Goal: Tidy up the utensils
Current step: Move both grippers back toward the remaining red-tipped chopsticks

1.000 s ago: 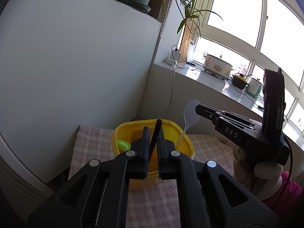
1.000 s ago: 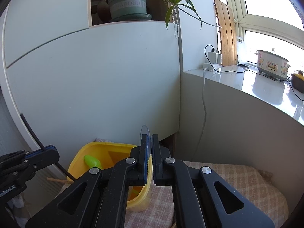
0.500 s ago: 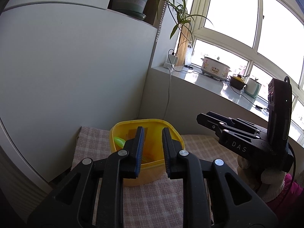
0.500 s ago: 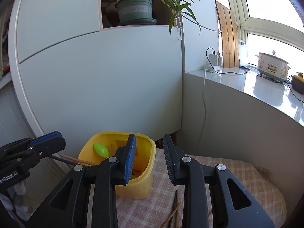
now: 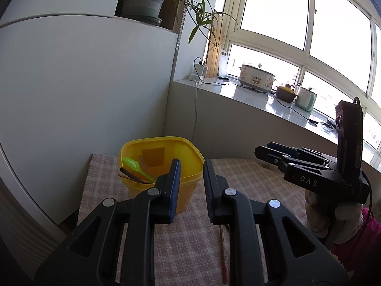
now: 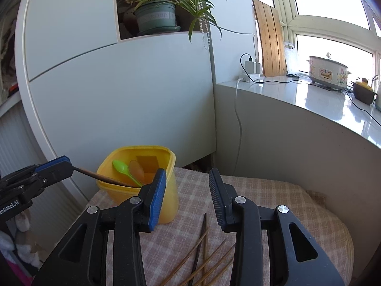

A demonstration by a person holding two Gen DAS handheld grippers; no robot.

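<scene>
A yellow tub (image 5: 188,186) (image 6: 166,205) stands on the checked cloth (image 5: 190,245) (image 6: 273,197). It holds a green spoon (image 5: 133,164) (image 6: 121,168), a clear spoon (image 6: 137,170) and dark chopsticks (image 5: 132,177) (image 6: 102,178) that stick out over its left rim. My left gripper (image 5: 190,187) is open and empty just in front of the tub. My right gripper (image 6: 187,197) is open and empty to the tub's right. Several loose chopsticks (image 6: 202,257) lie on the cloth below it; one (image 5: 222,255) shows in the left wrist view.
A white cabinet (image 5: 83,90) stands behind the tub, with a potted plant (image 6: 157,16) on top. A grey ledge (image 6: 309,100) at the right carries a cooker (image 5: 256,78), pots and cables. A cord (image 6: 238,119) hangs down the ledge wall.
Both grippers opened and pulled back from the tub. The dark chopstick left my left gripper and the clear spoon left my right gripper; both now lie in the tub.
</scene>
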